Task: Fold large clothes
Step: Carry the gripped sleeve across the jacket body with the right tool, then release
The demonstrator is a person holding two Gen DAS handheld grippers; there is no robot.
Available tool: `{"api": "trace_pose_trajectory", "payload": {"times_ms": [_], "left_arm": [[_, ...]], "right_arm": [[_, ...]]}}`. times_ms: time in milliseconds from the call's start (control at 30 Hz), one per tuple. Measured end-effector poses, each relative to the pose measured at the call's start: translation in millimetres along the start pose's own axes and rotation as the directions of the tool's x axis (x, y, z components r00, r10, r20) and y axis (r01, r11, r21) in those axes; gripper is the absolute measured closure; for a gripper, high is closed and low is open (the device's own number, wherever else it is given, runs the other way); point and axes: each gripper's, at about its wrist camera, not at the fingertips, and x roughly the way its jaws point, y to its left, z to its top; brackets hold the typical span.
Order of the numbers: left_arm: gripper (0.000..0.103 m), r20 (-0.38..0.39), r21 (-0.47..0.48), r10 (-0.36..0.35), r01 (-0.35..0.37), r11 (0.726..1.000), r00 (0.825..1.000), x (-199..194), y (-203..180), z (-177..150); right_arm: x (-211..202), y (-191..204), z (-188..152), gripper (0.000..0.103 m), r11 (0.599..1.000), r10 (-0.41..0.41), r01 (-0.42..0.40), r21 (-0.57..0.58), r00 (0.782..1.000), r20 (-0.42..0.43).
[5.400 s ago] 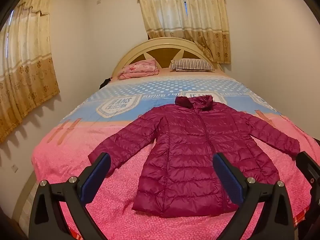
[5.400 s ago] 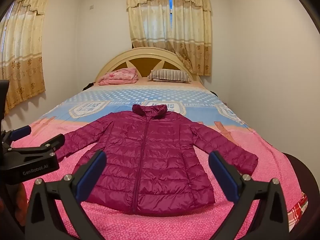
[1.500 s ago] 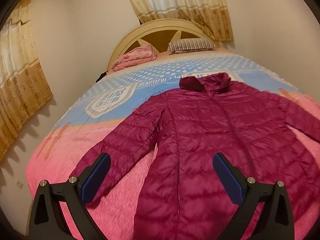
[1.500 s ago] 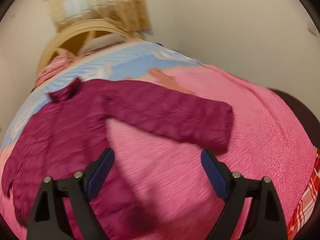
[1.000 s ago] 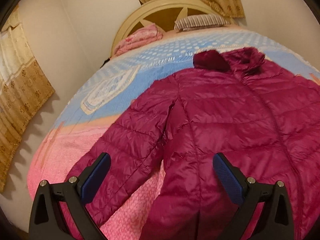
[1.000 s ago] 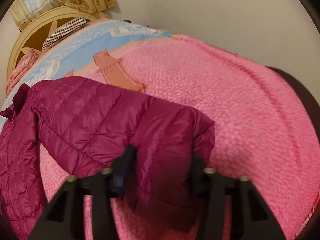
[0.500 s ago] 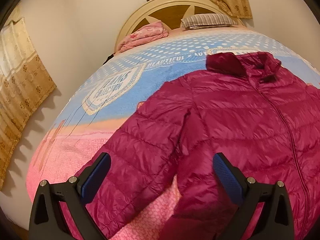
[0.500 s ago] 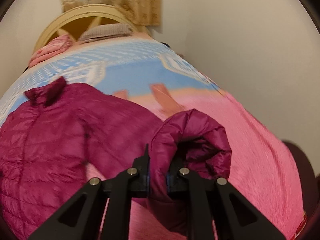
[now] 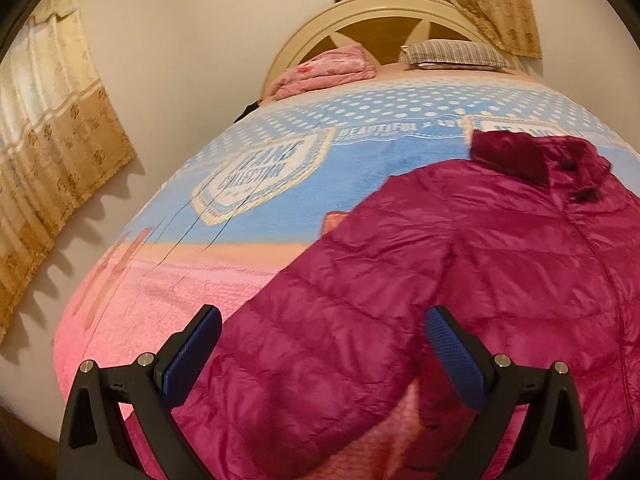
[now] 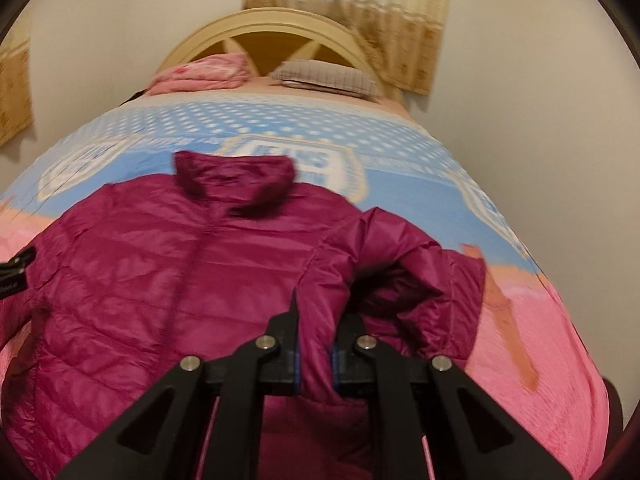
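Observation:
A magenta quilted puffer jacket lies face up on the bed, collar toward the headboard. My left gripper is open, its blue pads either side of the jacket's left sleeve, just above it. My right gripper is shut on the cuff end of the jacket's right sleeve, which is lifted and doubled back over the jacket body. The left gripper's edge shows at the far left of the right wrist view.
The bed has a pink and blue cover. A folded pink blanket and a striped pillow lie by the curved headboard. Curtains hang left and behind. Walls stand close on both sides.
My right gripper closed on the right sleeve's cuff and carried it up and inward over the jacket. My left gripper moved in low over the left sleeve, still open.

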Motion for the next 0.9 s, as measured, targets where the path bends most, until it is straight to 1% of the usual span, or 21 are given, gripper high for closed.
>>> {"api": "trace_pose_trajectory", "payload": {"times_ms": [33, 167, 267, 467, 500, 533, 600, 633, 833, 867, 900], "left_arm": [[0.001, -0.003, -0.013, 0.004, -0.004, 1.000, 1.000, 2, 6, 0], [0.001, 0.005, -0.041, 0.054, -0.054, 0.998, 0.999, 11, 27, 2], [0.001, -0.020, -0.070, 0.062, -0.063, 0.996, 0.998, 23, 40, 2], [0.001, -0.052, -0.078, 0.085, -0.089, 0.993, 0.995, 39, 44, -5], [0.001, -0.055, -0.077, 0.086, -0.090, 0.993, 0.995, 41, 44, -6], [0.001, -0.060, -0.075, 0.088, -0.092, 0.993, 0.994, 42, 42, -8], [0.001, -0.064, -0.077, 0.083, -0.088, 0.993, 0.994, 44, 42, -11], [0.001, -0.066, -0.077, 0.082, -0.087, 0.993, 0.994, 45, 41, -12], [0.001, -0.085, -0.079, 0.102, -0.109, 0.991, 0.991, 51, 40, -16], [0.001, -0.087, -0.081, 0.100, -0.107, 0.991, 0.991, 51, 40, -15], [0.001, -0.089, -0.082, 0.099, -0.106, 0.991, 0.991, 50, 40, -15]], "right_arm": [[3, 11, 1, 0.092, 1.000, 0.010, -0.010, -0.018, 1.000, 0.001], [12, 47, 5, 0.092, 0.996, 0.036, -0.036, -0.077, 0.999, -0.001], [19, 72, 3, 0.092, 0.992, 0.040, -0.040, -0.117, 0.999, 0.004], [47, 109, -6, 0.091, 0.988, 0.087, -0.089, -0.129, 0.996, -0.021], [53, 115, -7, 0.089, 0.986, 0.098, -0.101, -0.136, 0.995, -0.031], [61, 122, -9, 0.085, 0.982, 0.115, -0.121, -0.143, 0.992, -0.050], [66, 128, -13, 0.083, 0.980, 0.127, -0.135, -0.146, 0.990, -0.063], [69, 133, -15, 0.083, 0.976, 0.140, -0.151, -0.158, 0.987, -0.077], [64, 146, -19, 0.082, 0.968, 0.170, -0.183, -0.174, 0.981, -0.090], [64, 149, -19, 0.080, 0.966, 0.169, -0.184, -0.180, 0.981, -0.098], [65, 153, -19, 0.071, 0.964, 0.161, -0.180, -0.194, 0.981, -0.110]]}}
